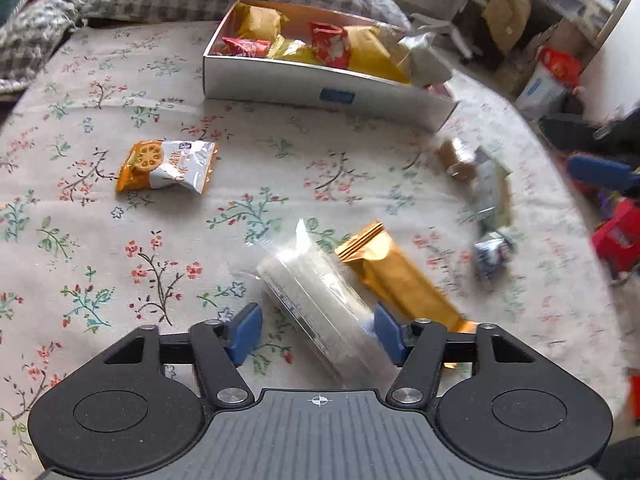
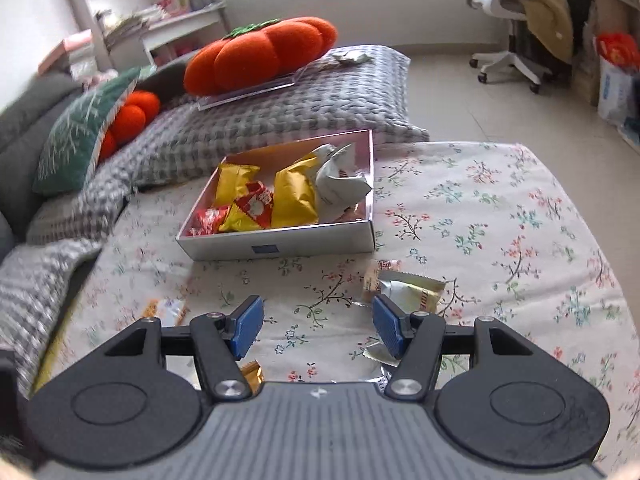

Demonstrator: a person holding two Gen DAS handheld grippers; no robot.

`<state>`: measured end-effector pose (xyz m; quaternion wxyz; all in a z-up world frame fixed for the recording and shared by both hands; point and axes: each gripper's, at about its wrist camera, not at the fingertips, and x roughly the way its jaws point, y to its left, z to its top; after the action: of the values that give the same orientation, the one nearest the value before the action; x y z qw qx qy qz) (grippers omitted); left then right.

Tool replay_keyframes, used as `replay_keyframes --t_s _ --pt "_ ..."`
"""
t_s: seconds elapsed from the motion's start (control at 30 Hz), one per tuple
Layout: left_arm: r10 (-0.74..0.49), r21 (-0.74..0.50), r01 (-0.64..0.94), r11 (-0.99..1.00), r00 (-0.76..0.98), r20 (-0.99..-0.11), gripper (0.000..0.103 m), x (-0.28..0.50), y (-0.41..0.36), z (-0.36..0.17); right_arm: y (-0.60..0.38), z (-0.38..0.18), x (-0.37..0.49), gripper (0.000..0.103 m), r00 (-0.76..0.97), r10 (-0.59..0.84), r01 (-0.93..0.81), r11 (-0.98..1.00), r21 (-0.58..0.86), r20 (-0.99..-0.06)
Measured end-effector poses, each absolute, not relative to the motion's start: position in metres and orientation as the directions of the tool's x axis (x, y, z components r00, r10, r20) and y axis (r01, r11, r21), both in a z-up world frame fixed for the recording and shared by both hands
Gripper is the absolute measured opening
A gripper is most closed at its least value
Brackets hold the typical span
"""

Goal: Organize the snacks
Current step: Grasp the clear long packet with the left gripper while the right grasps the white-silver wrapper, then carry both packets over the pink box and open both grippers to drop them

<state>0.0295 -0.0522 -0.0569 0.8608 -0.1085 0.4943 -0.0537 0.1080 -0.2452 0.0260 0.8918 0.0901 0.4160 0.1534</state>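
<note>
A white cardboard box [image 1: 280, 80] holding several yellow, red and silver snack packs sits on the floral tablecloth; it also shows in the right wrist view [image 2: 320, 236]. My left gripper [image 1: 316, 332] is open, its fingers on either side of a clear pack of white crackers [image 1: 320, 300] lying on the cloth. A gold bar wrapper [image 1: 396, 276] lies just right of it. An orange-and-silver biscuit pack [image 1: 168, 166] lies to the left. My right gripper [image 2: 316, 330] is open and empty above the cloth, with a silver-gold snack pack [image 2: 408, 290] by its right finger.
More small wrapped snacks [image 1: 484, 192] lie near the table's right edge. A grey knitted blanket [image 2: 280, 116], an orange pumpkin cushion [image 2: 256, 54] and a green pillow [image 2: 84, 136] lie behind the box. An office chair [image 2: 508, 12] stands on the floor beyond.
</note>
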Motion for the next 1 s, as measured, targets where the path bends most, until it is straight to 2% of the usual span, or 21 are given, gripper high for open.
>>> replay_keyframes --t_s 0.07,0.17,0.43,0.57,0.67,0.8,0.9,1.0 --pt "-0.179 -0.210 -0.001 0.978 0.518 -0.837 0.037 0.030 -0.057 -0.059 -0.257 0.025 0.107 0.057 0.605 0.372 -0.162 0.923 0.349 -0.704" --pt "-0.169 -0.193 0.012 0.981 0.533 -0.829 0.024 0.031 -0.056 -0.060 -0.271 0.021 0.110 0.056 0.608 0.351 -0.098 0.923 0.371 -0.712" --pt "-0.170 -0.174 0.046 0.984 0.555 -0.815 0.020 0.035 -0.057 -0.060 -0.287 -0.006 0.127 0.056 0.585 0.181 0.007 0.974 0.228 -0.790" --pt "-0.162 -0.178 0.029 0.984 0.576 -0.801 0.019 0.037 -0.054 -0.057 -0.280 -0.019 0.140 0.058 0.544 0.183 -0.022 0.979 0.205 -0.819" --pt "-0.155 -0.178 0.019 0.984 0.590 -0.792 0.018 0.037 -0.051 -0.054 -0.279 -0.024 0.146 0.063 0.536 0.201 -0.037 0.976 0.215 -0.820" --pt "-0.156 -0.189 0.010 0.982 0.604 -0.781 0.017 0.039 -0.049 -0.051 -0.271 -0.035 0.155 0.063 0.506 0.222 -0.042 0.971 0.234 -0.833" --pt "-0.155 -0.188 0.010 0.982 0.611 -0.776 0.017 0.039 -0.047 -0.050 -0.261 -0.041 0.160 0.062 0.510 0.167 -0.058 0.985 0.160 -0.844" --pt "-0.145 -0.173 0.013 0.985 0.605 -0.783 0.017 0.040 -0.046 -0.053 -0.261 -0.049 0.166 0.057 0.491 0.132 -0.033 0.991 0.133 -0.861"
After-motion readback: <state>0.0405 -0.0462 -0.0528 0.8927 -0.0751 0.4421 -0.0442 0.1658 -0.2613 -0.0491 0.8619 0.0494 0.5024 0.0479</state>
